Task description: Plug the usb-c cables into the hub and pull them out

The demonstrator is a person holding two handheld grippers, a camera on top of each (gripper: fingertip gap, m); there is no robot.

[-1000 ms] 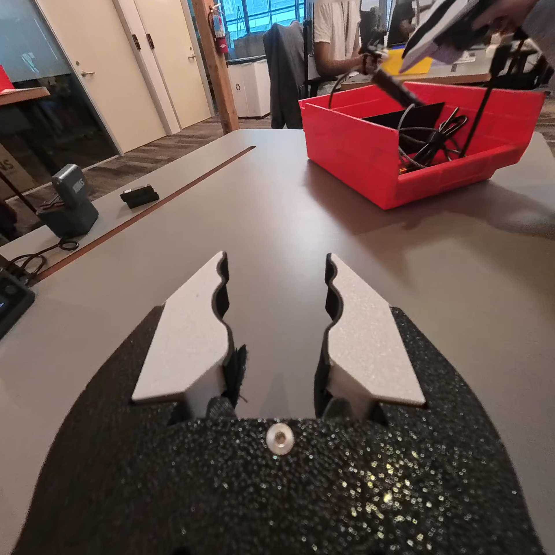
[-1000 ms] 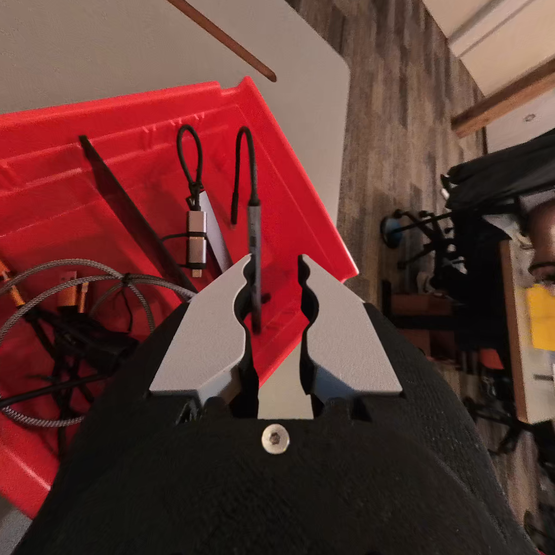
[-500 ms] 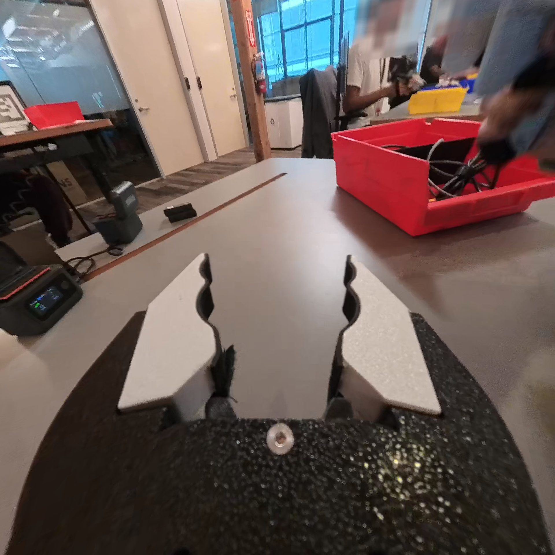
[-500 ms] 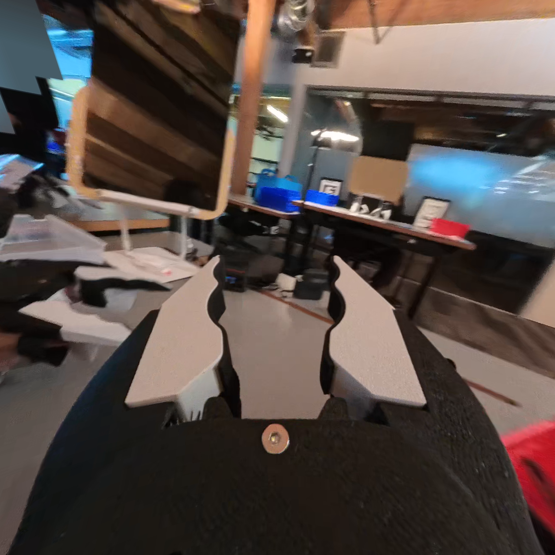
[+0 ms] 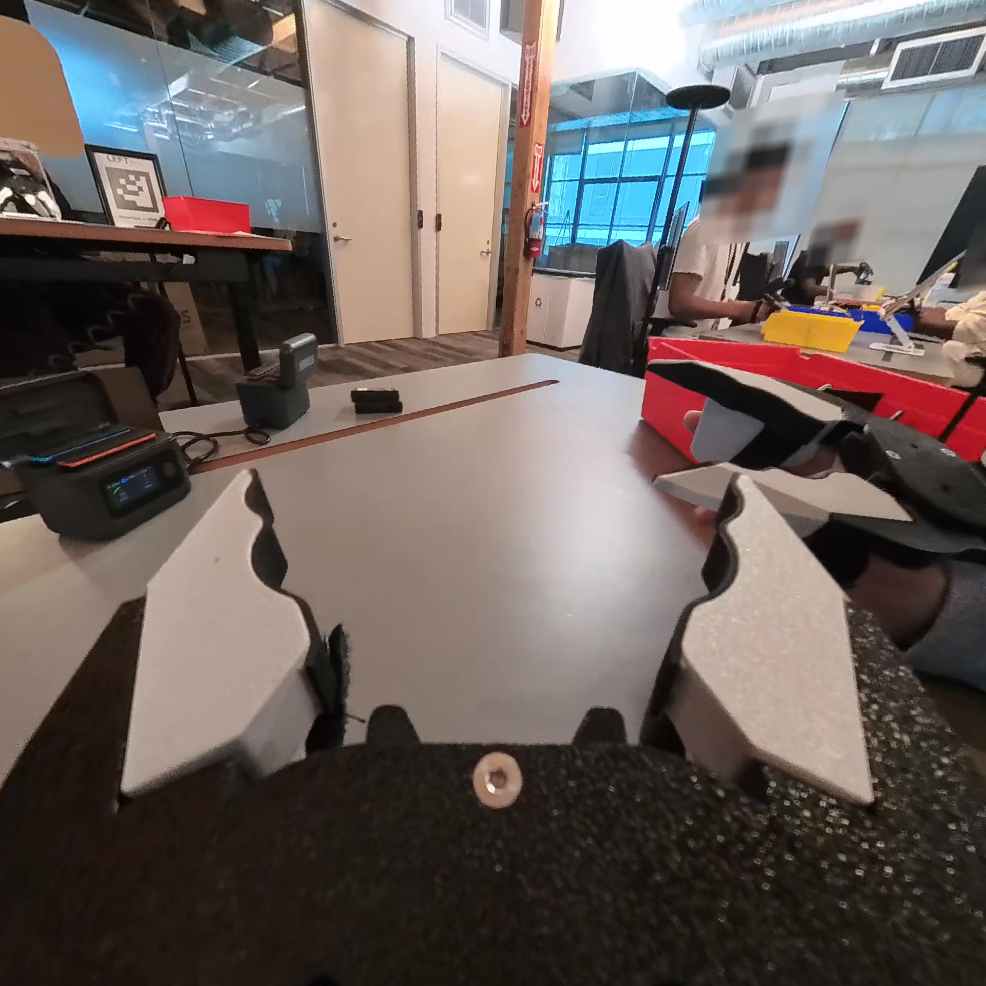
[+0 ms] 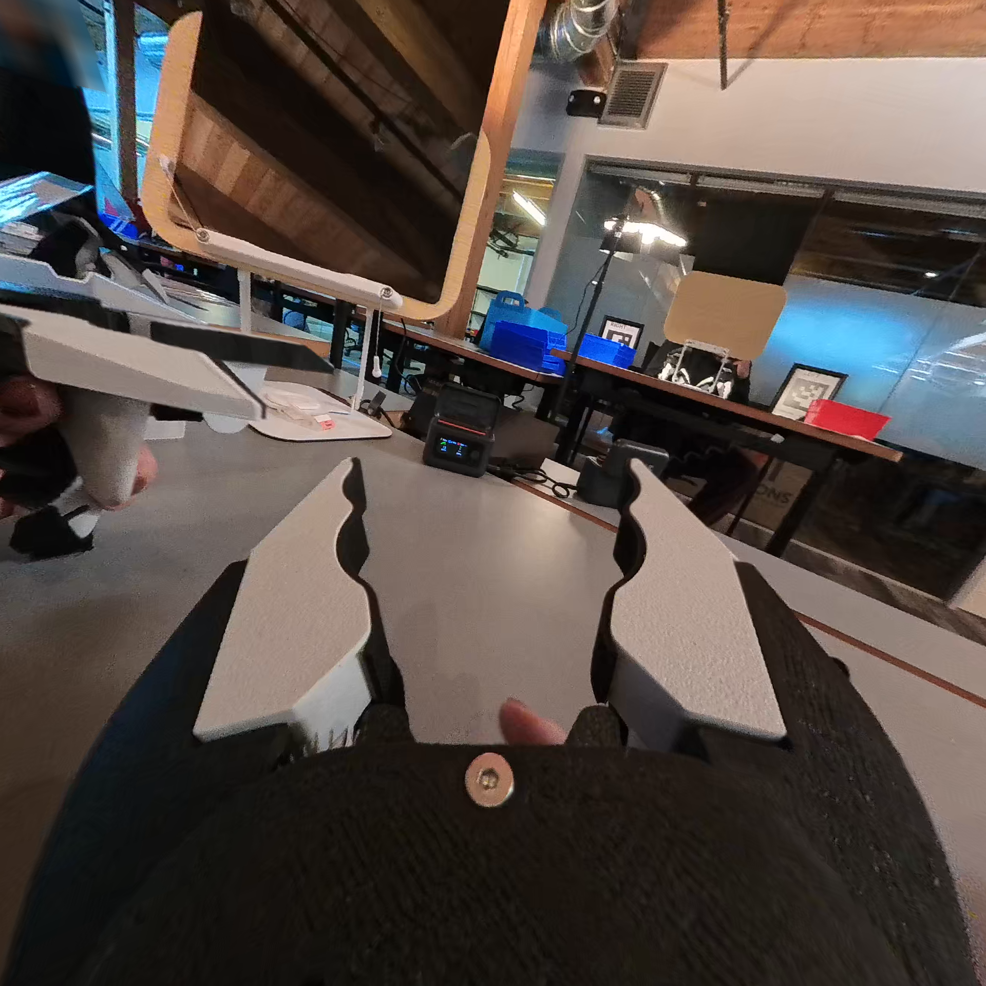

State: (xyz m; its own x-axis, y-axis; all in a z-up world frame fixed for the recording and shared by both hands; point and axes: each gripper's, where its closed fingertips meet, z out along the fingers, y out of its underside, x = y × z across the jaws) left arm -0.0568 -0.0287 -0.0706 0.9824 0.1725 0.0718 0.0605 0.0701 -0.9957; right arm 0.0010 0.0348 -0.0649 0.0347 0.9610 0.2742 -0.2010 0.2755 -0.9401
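Since a second ago the right gripper (image 6: 491,525) has swung out of the red bin (image 5: 789,392) at right and, like the left gripper (image 5: 493,533), gapes wide and empty over the table (image 5: 480,480), while the light, floppy cables and hub, best pinched at their stiff plugs, are out of sight.

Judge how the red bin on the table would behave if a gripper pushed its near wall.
The red bin looks like thin moulded plastic, so probably light. Its flat base on the smooth table suggests sliding, not tipping.

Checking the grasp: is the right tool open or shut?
Open. In the right wrist view, the right tool has its two fingers spread wide, with only bare grey table showing between them and nothing held.
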